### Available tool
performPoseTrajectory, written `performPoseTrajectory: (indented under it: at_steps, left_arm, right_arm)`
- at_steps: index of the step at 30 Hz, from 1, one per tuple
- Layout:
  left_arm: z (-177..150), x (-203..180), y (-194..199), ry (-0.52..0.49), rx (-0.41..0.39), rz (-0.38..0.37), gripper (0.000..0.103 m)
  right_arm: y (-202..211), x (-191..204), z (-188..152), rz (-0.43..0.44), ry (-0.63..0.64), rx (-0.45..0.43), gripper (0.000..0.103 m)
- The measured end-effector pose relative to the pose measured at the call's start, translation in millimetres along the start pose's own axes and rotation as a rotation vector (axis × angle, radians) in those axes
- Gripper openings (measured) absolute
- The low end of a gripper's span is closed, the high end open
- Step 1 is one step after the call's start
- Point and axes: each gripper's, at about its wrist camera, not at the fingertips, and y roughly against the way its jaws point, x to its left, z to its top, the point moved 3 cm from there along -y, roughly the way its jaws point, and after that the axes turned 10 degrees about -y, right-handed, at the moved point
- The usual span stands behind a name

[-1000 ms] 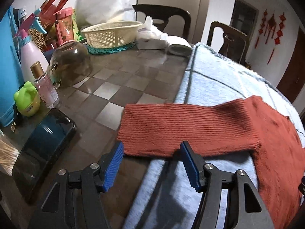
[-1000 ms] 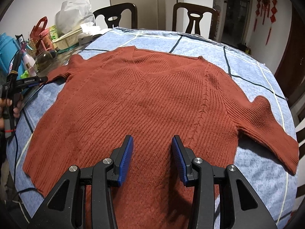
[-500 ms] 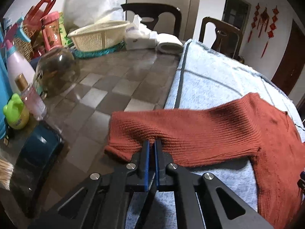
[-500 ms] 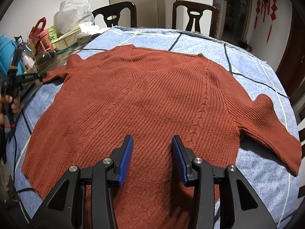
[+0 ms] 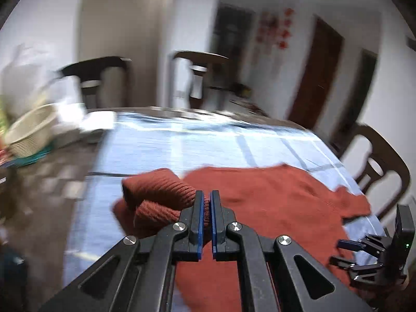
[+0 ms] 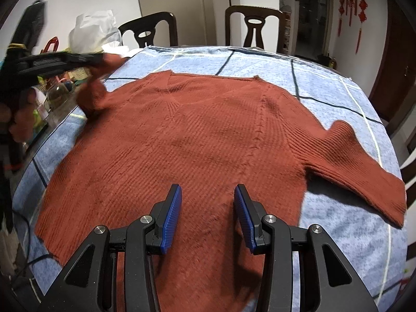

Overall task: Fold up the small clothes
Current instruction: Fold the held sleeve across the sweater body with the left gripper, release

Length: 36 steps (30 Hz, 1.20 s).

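A rust-red knit sweater [image 6: 208,135] lies front up on the blue checked cloth [image 6: 325,91]. My left gripper [image 5: 205,208] is shut on the sweater's left sleeve [image 5: 161,195], which hangs bunched and lifted off the table. From the right wrist view that left gripper [image 6: 104,58] shows at the upper left, held by a hand [image 6: 18,122], with the sleeve [image 6: 93,93] pulled up above the shoulder. My right gripper [image 6: 206,215] stands open low over the sweater's hem, nothing between its fingers. The other sleeve [image 6: 358,171] lies flat at the right.
A cream basket [image 5: 31,132] and white bags [image 6: 93,28] crowd the bare table part at the left. Bottles and jars [image 6: 49,93] stand there too. Dark wooden chairs [image 6: 254,23] ring the far side and another chair [image 5: 377,161] stands at the right.
My left gripper closed on the sleeve's edge, then rose and swung toward the sweater's body, lifting the sleeve off the table. The right gripper stayed put and open.
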Motion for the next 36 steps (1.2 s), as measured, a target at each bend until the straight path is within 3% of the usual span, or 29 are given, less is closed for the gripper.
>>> performPoseTrajectory:
  at_steps: [4, 7, 9, 10, 12, 16, 21, 25, 27, 28, 30, 33, 36]
  left_arm:
    - [-8, -48, -48, -0.035, 0.072, -0.181, 0.007]
    - [-12, -67, -55, -0.038, 0.088, -0.241, 0.008]
    - [-10, -67, -41, -0.037, 0.056, -0.258, 0.016]
    - [-8, -62, -34, -0.034, 0.037, -0.254, 0.021]
    - [-5, -45, -21, -0.017, 0.003, -0.233, 0.022]
    - [-9, -6, -11, 0.016, -0.009, -0.096, 0.022]
    - [-33, 19, -32, 0.032, 0.079, -0.001, 0.022]
    - [-51, 25, -51, 0.044, 0.132, 0.010, 0.022]
    - [-58, 26, -58, 0.049, 0.144, 0.004, 0.022]
    - [-60, 28, -59, 0.052, 0.148, -0.001, 0.022]
    - [-62, 28, -58, 0.052, 0.151, -0.011, 0.022]
    - [-57, 27, -52, 0.036, 0.123, -0.011, 0.022]
    - [-55, 28, -55, 0.031, 0.118, -0.001, 0.022]
  right_arm:
    - [6, -8, -2, 0.006, -0.037, 0.001, 0.043]
    - [11, -12, 0, 0.015, -0.056, -0.006, 0.043]
    - [14, -11, 3, 0.039, -0.075, -0.011, 0.043]
    - [15, -11, 6, 0.058, -0.087, -0.015, 0.043]
    - [16, -6, 15, 0.092, -0.099, -0.023, 0.043]
    - [4, 12, 36, 0.170, -0.109, -0.016, 0.043]
    - [-39, 25, 65, 0.213, -0.155, 0.054, 0.043]
    - [-87, 23, 76, 0.203, -0.224, 0.172, 0.043]
    - [-94, 22, 81, 0.201, -0.234, 0.161, 0.024]
    - [-95, 21, 85, 0.182, -0.233, 0.168, 0.004]
    - [-83, 23, 95, 0.220, -0.224, 0.127, 0.004]
    - [-70, 21, 107, 0.195, -0.191, 0.065, 0.004]
    - [-92, 8, 105, 0.154, -0.202, 0.116, 0.004]
